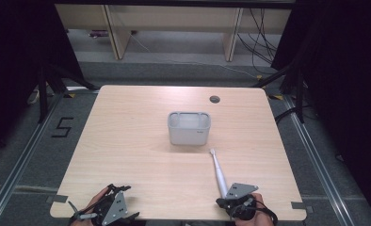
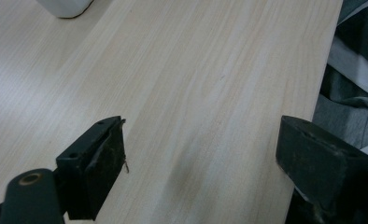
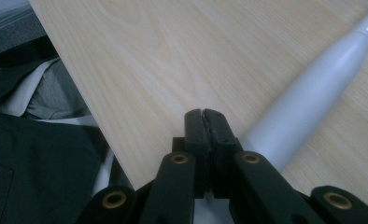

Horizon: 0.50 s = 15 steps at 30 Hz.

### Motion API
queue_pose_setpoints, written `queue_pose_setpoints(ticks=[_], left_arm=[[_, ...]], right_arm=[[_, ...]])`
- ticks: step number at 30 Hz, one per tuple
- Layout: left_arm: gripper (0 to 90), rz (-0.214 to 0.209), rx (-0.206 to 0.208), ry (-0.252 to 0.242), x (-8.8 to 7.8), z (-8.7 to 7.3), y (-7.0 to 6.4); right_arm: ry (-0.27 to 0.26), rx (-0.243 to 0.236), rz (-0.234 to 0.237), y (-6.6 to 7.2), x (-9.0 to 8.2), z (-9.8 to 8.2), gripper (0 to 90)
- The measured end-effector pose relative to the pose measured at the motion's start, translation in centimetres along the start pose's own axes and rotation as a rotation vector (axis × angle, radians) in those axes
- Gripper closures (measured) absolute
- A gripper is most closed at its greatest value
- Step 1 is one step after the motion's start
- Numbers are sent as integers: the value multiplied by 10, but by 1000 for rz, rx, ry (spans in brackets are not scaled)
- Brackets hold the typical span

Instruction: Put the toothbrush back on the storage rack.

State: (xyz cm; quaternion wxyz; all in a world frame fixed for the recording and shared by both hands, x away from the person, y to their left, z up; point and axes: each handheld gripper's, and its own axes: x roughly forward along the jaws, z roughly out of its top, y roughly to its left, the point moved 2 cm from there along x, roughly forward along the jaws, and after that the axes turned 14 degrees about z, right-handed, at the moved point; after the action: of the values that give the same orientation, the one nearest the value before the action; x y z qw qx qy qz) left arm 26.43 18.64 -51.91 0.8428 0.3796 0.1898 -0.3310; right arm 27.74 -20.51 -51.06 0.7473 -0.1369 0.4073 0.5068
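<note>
White electric toothbrush point(image 1: 219, 173) lies along the table's point(image 1: 127, 155) near-right part, handle end just beside our right gripper point(image 3: 204, 114), pressed together, probably empty; left gripper point(image 2: 198, 144) spread, farther.

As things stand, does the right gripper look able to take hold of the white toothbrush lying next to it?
Probably yes, after opening. The right gripper has its jaws shut on nothing, and the toothbrush lies right beside them on the bare table. Nothing lies between them; the grey holder stands farther back.
</note>
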Motion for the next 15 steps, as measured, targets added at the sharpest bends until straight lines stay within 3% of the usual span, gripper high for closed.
queue_pose_setpoints(ticks=[3,4,6,7,9,15], left_arm=[[152,0,0,0,0,0,0],[152,1,0,0,0,0,0],[152,1,-1,-1,0,0,0],[152,0,-1,-1,0,0,0],[152,0,-1,0,0,0,0],[152,0,-1,-1,0,0,0]], right_arm=[[-13,-7,-2,-2,-1,-3,891],[-9,26,-6,0,-2,-4,891],[-3,6,-2,-2,-4,-5,891],[-11,24,-16,-2,-5,-7,890],[-3,13,-9,-3,-8,-8,890],[-3,36,-17,-7,-15,-13,890]])
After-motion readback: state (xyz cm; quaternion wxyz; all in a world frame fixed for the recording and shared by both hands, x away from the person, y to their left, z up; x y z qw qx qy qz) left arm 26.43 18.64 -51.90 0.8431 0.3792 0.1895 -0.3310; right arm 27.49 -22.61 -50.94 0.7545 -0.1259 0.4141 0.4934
